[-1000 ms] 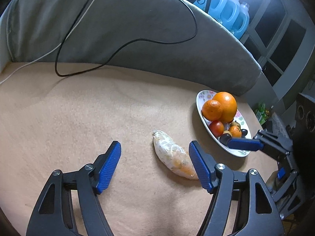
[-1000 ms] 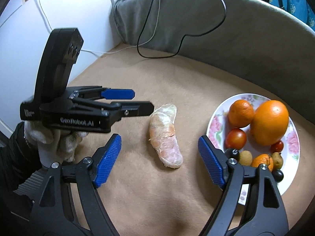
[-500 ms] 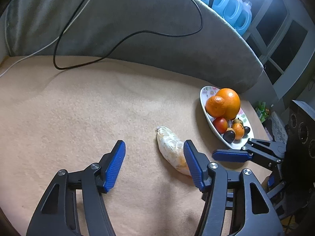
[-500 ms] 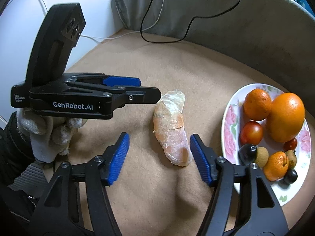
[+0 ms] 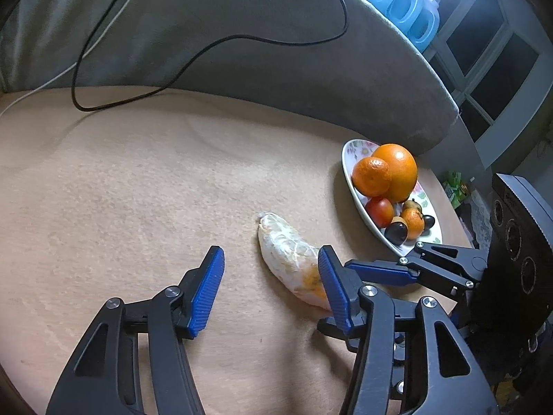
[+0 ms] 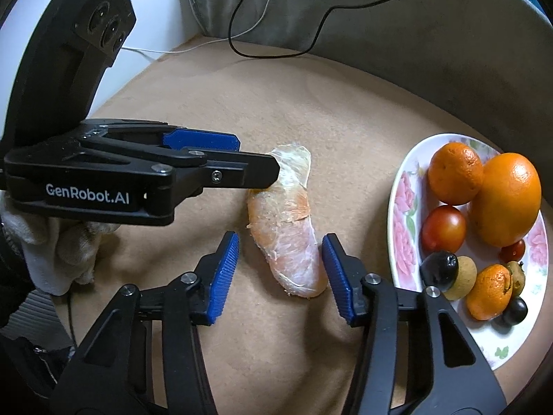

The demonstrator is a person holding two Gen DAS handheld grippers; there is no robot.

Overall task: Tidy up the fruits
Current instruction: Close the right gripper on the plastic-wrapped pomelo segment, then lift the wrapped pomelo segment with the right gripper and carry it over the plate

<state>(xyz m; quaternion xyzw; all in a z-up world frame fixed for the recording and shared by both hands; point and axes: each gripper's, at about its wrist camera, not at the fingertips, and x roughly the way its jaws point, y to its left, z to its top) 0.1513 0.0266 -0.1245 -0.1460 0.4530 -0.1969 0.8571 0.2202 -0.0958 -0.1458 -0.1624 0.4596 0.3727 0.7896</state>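
A peeled citrus segment (image 6: 288, 231) lies on the tan cloth, also in the left wrist view (image 5: 290, 259). My right gripper (image 6: 280, 273) is open, its blue pads either side of the segment's near end without visibly clamping it. My left gripper (image 5: 271, 288) is open, its right pad by the segment's near end; in the right wrist view (image 6: 221, 159) it reaches in from the left, tips beside the segment's far end. A flowered plate (image 6: 397, 214) holds oranges (image 6: 504, 197), a tomato (image 6: 444, 228) and small fruits; it shows in the left wrist view (image 5: 356, 193).
A grey cushion (image 5: 242, 62) curves behind the cloth with a black cable (image 5: 207, 48) and a white cable (image 5: 48, 79) lying on it. Blue jugs (image 5: 408, 10) stand behind the cushion. The plate sits near the cloth's right edge.
Both grippers have moved closer to the peeled segment and narrowed their openings. The right gripper's pads now flank the segment. The segment and plate have not moved.
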